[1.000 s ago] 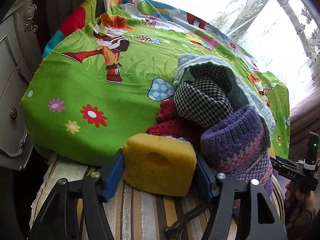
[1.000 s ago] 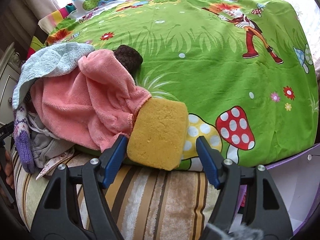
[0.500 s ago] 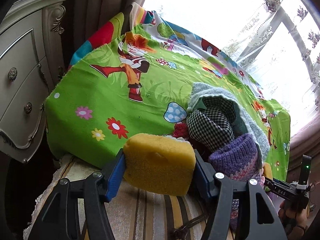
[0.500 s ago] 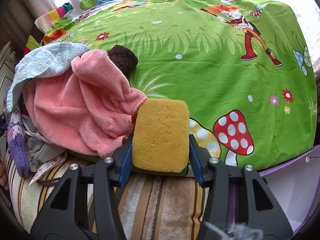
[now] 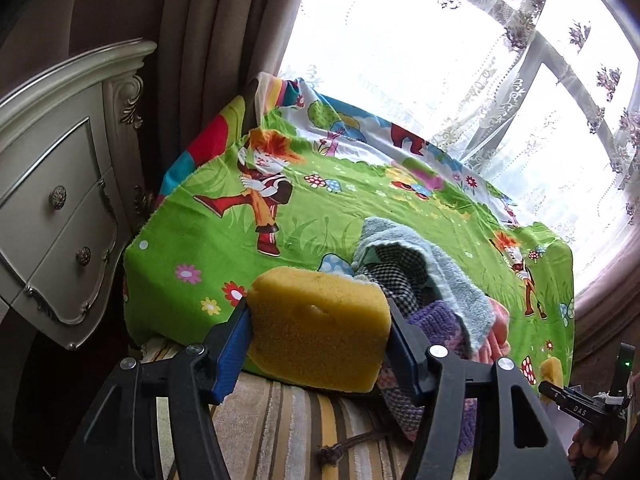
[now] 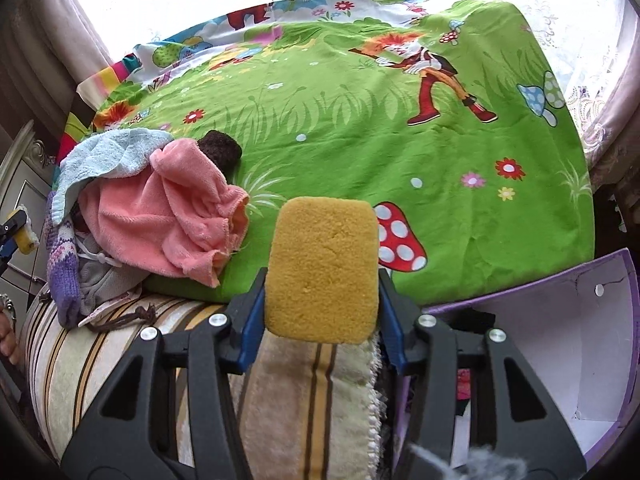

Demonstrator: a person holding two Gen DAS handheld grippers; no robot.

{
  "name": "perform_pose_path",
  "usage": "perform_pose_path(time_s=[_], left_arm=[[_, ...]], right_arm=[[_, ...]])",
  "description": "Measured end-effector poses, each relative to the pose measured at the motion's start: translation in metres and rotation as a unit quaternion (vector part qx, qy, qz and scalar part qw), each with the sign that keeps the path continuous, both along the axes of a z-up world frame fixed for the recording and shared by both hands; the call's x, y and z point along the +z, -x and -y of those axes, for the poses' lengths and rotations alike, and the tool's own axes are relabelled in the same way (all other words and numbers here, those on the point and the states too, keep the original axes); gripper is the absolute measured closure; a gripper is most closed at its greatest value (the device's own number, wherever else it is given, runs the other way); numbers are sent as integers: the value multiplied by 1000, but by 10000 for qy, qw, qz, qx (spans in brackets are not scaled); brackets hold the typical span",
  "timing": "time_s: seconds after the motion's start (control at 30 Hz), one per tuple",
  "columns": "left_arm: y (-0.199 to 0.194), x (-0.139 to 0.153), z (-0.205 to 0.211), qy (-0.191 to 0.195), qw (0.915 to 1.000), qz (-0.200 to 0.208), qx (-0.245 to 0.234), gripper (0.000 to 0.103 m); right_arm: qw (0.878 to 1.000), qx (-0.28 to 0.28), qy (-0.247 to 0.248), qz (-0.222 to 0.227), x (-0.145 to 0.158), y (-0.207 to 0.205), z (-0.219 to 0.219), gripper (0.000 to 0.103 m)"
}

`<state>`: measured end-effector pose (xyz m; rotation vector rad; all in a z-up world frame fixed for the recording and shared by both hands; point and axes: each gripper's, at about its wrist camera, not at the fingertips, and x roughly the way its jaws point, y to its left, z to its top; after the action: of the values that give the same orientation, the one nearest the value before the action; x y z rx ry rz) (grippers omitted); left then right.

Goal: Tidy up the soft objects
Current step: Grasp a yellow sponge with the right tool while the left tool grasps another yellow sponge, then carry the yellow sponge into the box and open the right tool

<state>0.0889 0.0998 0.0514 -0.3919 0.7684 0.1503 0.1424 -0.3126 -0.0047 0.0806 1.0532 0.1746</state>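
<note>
My left gripper (image 5: pixel 320 344) is shut on a yellow sponge (image 5: pixel 320 324) and holds it lifted above the striped edge. My right gripper (image 6: pixel 322 304) is shut on a second yellow sponge (image 6: pixel 322 264), also lifted. A pile of soft things lies on the green cartoon cloth (image 6: pixel 360 140): a pink towel (image 6: pixel 176 216), a light blue towel (image 6: pixel 104 152), a brown item (image 6: pixel 220 150), a purple knit piece (image 6: pixel 62 272) and a checked cloth (image 5: pixel 394 276). The light blue towel (image 5: pixel 452 276) and purple knit (image 5: pixel 436 320) also show in the left wrist view.
A purple box (image 6: pixel 560 344) with a white inside stands open at the lower right. A cream dresser (image 5: pixel 60 208) stands at the left. A striped cushion (image 6: pixel 120 344) runs along the front edge. A window with lace curtains (image 5: pixel 480 80) lies behind.
Both grippers have risen and drawn back with their sponges. The right gripper closed on its sponge and lifted it off the cloth. The left sponge came up off the striped cushion.
</note>
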Motion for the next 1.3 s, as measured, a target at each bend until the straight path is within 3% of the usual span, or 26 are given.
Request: perform_pose_path(time_s=[0.27,0.5,0.9,1.13,1.3], left_arm=[[-2,36,56,-344,9966,351,-661,40],[-9,46,122,-373,9870,429,-1501,40],[0,36,257,-341,9488,138,-3137,40],[10,22,300,-361,9305,-162,-3641,40],[13,13,315,-379,9239,-338,-3793,40]], right_arm=[[9985,-530,92,118,12,41,70,49],[9925,-1185,238,-198,-12,67,141,49],[9860,-1376,312,-890,-72,45,193,49],[9851,-1164,422,-1192,-97,19,195,49],[9848,-1114,319,-1291,-114,6,199,49]])
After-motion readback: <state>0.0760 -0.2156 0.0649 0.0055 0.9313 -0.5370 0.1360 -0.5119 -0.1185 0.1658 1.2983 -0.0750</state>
